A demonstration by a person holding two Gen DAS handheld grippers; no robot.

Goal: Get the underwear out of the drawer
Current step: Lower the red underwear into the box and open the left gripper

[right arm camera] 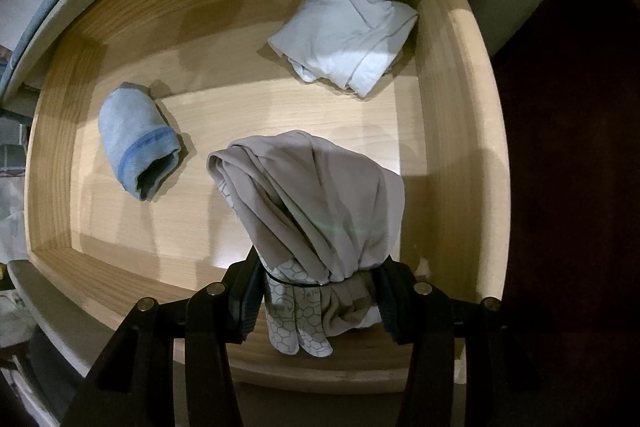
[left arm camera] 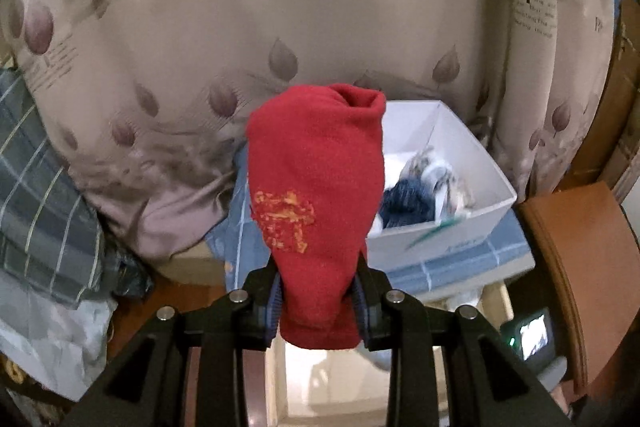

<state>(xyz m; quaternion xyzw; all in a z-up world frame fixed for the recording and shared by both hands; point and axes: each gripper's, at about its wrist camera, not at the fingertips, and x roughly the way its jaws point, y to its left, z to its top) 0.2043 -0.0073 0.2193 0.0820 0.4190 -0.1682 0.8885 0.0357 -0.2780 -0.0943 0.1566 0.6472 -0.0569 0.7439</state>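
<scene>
From the left wrist, the left gripper (left arm camera: 318, 301) clamps a rolled red underwear piece (left arm camera: 316, 187) with a worn yellow print between its pads, the roll standing up ahead of the fingers; beyond it and to the right sits a white box (left arm camera: 476, 163) with crumpled dark blue and grey garments, on a blue checked bedsheet (left arm camera: 460, 267) before a leaf-printed curtain (left arm camera: 240, 27). From the right wrist, the right gripper (right arm camera: 320, 303) pinches a bunched taupe underwear piece (right arm camera: 320, 203) with a hexagon-patterned lining over the open wooden drawer (right arm camera: 452, 131). On the drawer floor, a rolled light-blue underwear piece (right arm camera: 136, 143) lies ahead to the left of the fingers and a folded white underwear piece (right arm camera: 348, 27) farther ahead to the right.
</scene>
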